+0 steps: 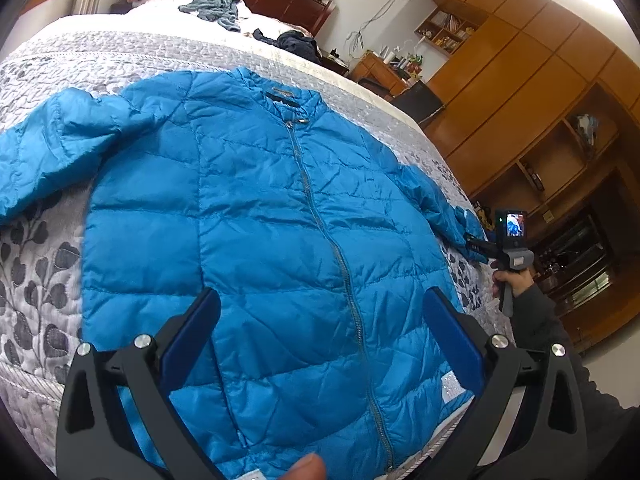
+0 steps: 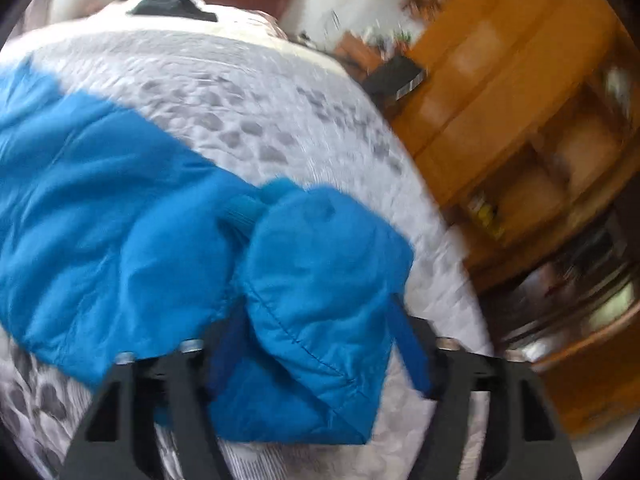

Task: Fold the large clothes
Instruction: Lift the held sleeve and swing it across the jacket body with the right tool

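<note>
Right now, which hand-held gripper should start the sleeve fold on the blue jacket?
Right. The right hand-held gripper already has the sleeve cuff between its fingers at the bed's edge. The left hand-held gripper hangs open over the jacket hem, gripping nothing.

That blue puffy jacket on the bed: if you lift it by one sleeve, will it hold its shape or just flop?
The blue quilted jacket will probably flop: the sleeve cuff already bunches between the right gripper's fingers. Its puffy panels suggest it is light for its size. The shiny shell may be slippery.
</note>
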The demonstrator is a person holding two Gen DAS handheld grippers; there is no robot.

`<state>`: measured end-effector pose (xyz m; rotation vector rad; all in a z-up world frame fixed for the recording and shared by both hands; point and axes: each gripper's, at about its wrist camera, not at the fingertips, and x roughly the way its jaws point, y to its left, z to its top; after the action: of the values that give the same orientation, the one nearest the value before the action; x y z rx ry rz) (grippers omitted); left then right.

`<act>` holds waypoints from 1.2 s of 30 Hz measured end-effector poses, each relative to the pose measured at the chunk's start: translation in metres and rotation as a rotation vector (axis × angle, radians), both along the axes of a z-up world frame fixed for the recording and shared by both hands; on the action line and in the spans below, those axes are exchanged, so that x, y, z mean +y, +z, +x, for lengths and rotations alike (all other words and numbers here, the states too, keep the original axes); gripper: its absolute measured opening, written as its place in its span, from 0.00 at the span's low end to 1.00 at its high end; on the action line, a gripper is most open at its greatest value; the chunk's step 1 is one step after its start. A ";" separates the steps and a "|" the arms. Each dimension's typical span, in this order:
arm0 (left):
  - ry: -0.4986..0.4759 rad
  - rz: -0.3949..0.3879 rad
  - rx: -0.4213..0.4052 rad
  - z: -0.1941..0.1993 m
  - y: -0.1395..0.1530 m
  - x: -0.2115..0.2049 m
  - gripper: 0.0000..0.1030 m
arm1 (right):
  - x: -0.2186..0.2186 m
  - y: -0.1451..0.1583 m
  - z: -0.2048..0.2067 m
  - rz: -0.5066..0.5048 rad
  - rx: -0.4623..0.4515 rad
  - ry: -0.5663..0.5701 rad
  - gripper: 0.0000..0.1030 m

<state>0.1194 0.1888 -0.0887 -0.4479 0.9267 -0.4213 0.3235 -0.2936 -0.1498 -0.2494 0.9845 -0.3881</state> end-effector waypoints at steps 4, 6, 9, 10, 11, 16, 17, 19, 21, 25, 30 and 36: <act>0.006 0.019 -0.015 -0.008 0.004 0.004 0.97 | -0.032 0.018 -0.009 0.192 -0.095 -0.090 0.15; 0.018 0.015 -0.016 -0.010 0.004 0.011 0.97 | -0.044 0.033 -0.017 0.277 -0.156 -0.120 0.11; 0.032 0.002 -0.021 -0.012 0.005 0.019 0.97 | -0.059 0.063 -0.029 0.406 -0.255 -0.145 0.09; 0.034 -0.004 -0.024 -0.013 0.006 0.022 0.97 | -0.061 0.076 -0.032 0.440 -0.287 -0.144 0.09; 0.035 -0.008 -0.028 -0.014 0.006 0.024 0.97 | -0.062 0.090 -0.034 0.470 -0.315 -0.138 0.09; 0.039 -0.026 -0.059 -0.023 0.013 0.033 0.97 | -0.034 0.162 -0.035 0.552 -0.426 -0.042 0.08; 0.043 -0.031 -0.065 -0.024 0.015 0.035 0.97 | -0.025 0.171 -0.035 0.553 -0.438 -0.022 0.08; 0.047 -0.041 -0.074 -0.028 0.017 0.039 0.97 | 0.004 0.198 -0.030 0.557 -0.468 0.044 0.09; 0.049 -0.049 -0.087 -0.032 0.020 0.042 0.97 | 0.038 0.221 -0.022 0.559 -0.488 0.117 0.09; 0.062 -0.059 -0.111 -0.037 0.025 0.050 0.97 | 0.105 0.250 -0.010 0.569 -0.508 0.252 0.09; 0.089 -0.070 -0.125 -0.038 0.028 0.064 0.97 | 0.197 0.253 0.007 0.562 -0.483 0.409 0.09; 0.115 -0.085 -0.147 -0.031 0.029 0.081 0.97 | 0.305 0.203 0.032 0.516 -0.369 0.561 0.08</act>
<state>0.0886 0.2702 -0.0599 -0.5377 0.7392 -0.3845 0.3551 0.0113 0.0532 0.0242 0.5868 0.3275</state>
